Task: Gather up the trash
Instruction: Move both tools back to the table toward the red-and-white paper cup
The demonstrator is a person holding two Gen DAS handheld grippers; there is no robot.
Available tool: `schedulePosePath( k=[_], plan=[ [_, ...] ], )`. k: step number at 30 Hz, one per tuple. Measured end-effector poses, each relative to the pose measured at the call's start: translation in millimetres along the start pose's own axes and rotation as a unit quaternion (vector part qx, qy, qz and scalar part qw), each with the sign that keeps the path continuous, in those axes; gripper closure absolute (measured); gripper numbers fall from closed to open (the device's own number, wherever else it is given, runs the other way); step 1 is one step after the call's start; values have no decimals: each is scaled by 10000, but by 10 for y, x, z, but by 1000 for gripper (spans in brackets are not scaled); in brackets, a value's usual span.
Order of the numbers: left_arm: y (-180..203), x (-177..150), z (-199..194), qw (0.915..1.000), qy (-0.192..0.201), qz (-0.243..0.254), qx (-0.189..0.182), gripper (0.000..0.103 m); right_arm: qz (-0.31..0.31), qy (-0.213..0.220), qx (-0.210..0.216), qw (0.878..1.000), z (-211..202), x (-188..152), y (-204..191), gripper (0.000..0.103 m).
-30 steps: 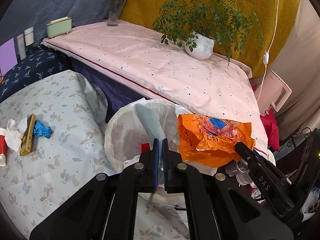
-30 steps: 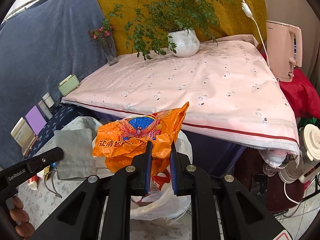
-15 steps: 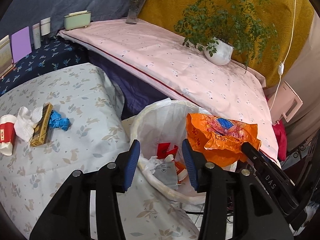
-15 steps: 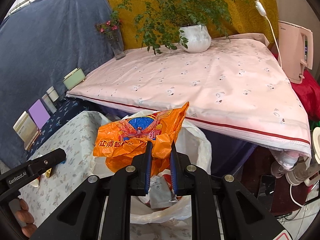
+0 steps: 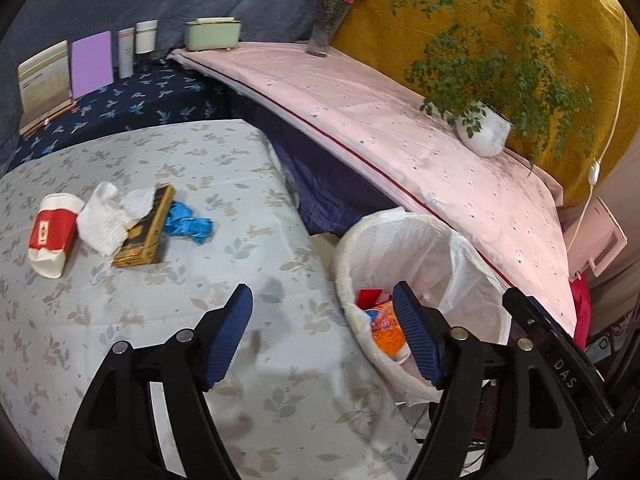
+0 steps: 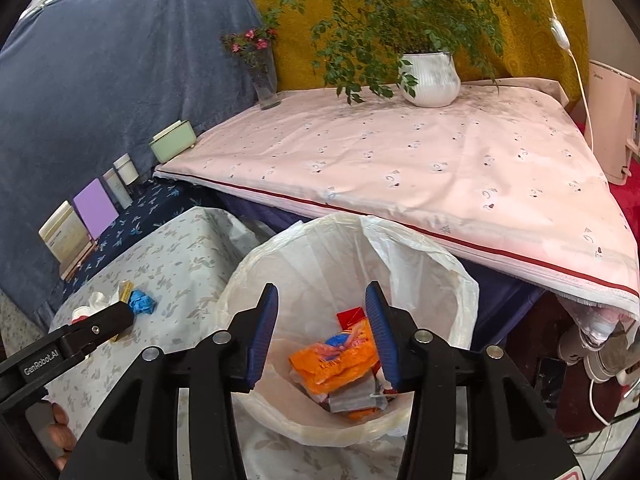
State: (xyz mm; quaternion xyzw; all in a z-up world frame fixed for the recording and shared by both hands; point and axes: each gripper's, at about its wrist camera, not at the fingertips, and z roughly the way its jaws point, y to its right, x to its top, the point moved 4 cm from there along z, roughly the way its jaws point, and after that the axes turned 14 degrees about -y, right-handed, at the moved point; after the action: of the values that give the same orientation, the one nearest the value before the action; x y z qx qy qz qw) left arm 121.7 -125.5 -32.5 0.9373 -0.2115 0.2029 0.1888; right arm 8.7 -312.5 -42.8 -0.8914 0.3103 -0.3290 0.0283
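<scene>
A white-lined trash bin (image 6: 424,276) stands beside the leaf-print table; it also shows in the left wrist view (image 5: 472,264). An orange plastic bag (image 6: 336,360) lies inside it on other trash, partly seen in the left wrist view (image 5: 386,330). My right gripper (image 6: 322,330) is open and empty just above the bin. My left gripper (image 5: 322,336) is open and empty over the table edge, left of the bin. On the table lie a red-and-white paper cup (image 5: 52,234), a white tissue (image 5: 104,218), a gold box (image 5: 146,228) and a blue wrapper (image 5: 186,222).
A pink-covered table (image 6: 420,160) stands behind the bin with a white potted plant (image 6: 430,78), a flower vase (image 6: 264,76) and a green box (image 6: 172,146). Cards and jars (image 5: 84,66) line the dark blue surface. A pink kettle (image 6: 612,120) stands at right.
My right gripper opened and let go of the orange bag, which now lies in the bin. My left gripper opened wider and swung left toward the table.
</scene>
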Motion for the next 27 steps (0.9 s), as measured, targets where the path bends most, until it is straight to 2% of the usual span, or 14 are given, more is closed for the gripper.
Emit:
schedulePosePath(
  k=[6, 14, 27],
  plan=[
    [-288, -58, -136, 9995, 109, -287, 115, 29, -221, 13, 116, 9997, -72, -46, -248, 58],
    [-739, -181, -318, 9968, 209, -726, 275, 28, -593, -54, 300, 9978, -119, -144, -666, 57],
    [-1521, -426, -617, 9870, 371, -1433, 625, 27, -1214, -228, 617, 9904, -122, -369, -1388, 57]
  ],
)
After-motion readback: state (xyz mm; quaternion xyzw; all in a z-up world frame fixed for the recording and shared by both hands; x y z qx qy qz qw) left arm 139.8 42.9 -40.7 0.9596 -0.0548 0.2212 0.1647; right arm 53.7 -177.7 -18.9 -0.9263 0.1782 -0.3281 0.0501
